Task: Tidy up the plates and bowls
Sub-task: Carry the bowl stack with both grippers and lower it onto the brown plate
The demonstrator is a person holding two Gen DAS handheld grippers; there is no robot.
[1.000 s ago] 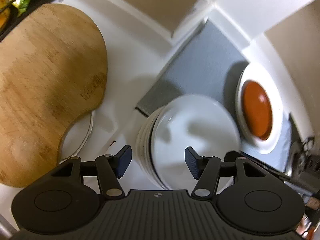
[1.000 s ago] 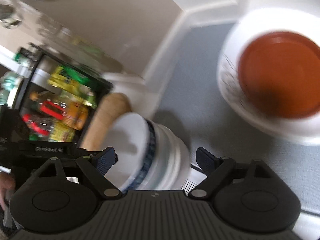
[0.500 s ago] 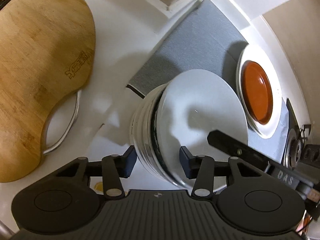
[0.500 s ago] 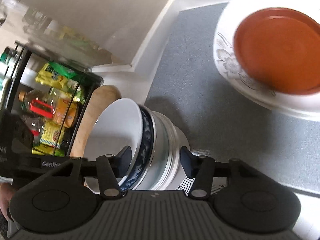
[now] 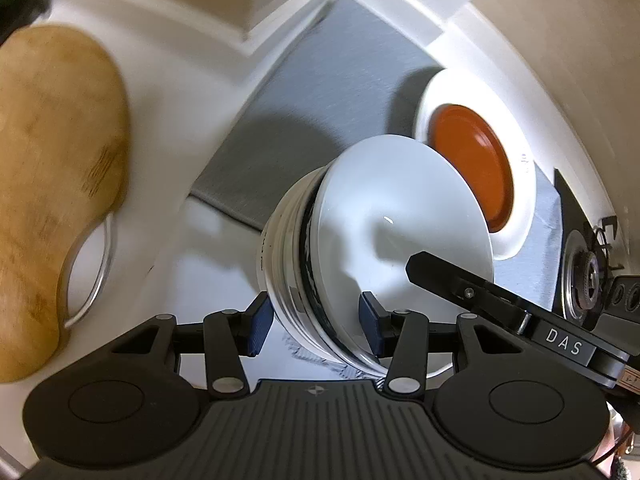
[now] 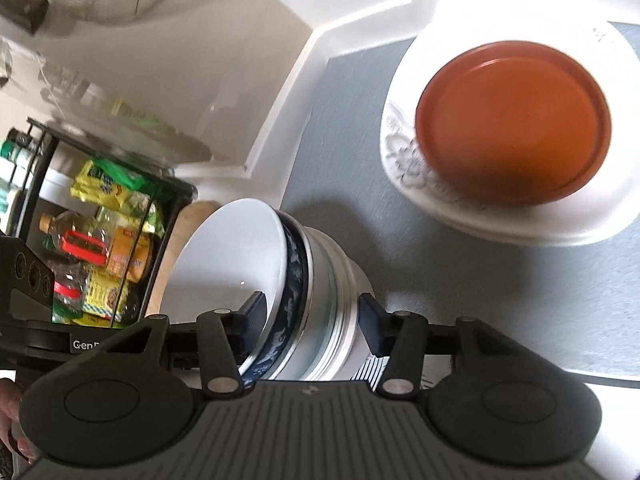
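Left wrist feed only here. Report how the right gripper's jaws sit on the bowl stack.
Observer: The right gripper straddles the rim of the bowl stack, one jaw inside the top bowl and the other against the outer wall.
Operator: Name the bowl under the top one; I see only a dark edge.
Observer: It is a blue-patterned bowl, nested directly beneath.
Operator: Describe the white plate's rim.
Observer: The white plate under the orange plate has a raised floral pattern on its rim.
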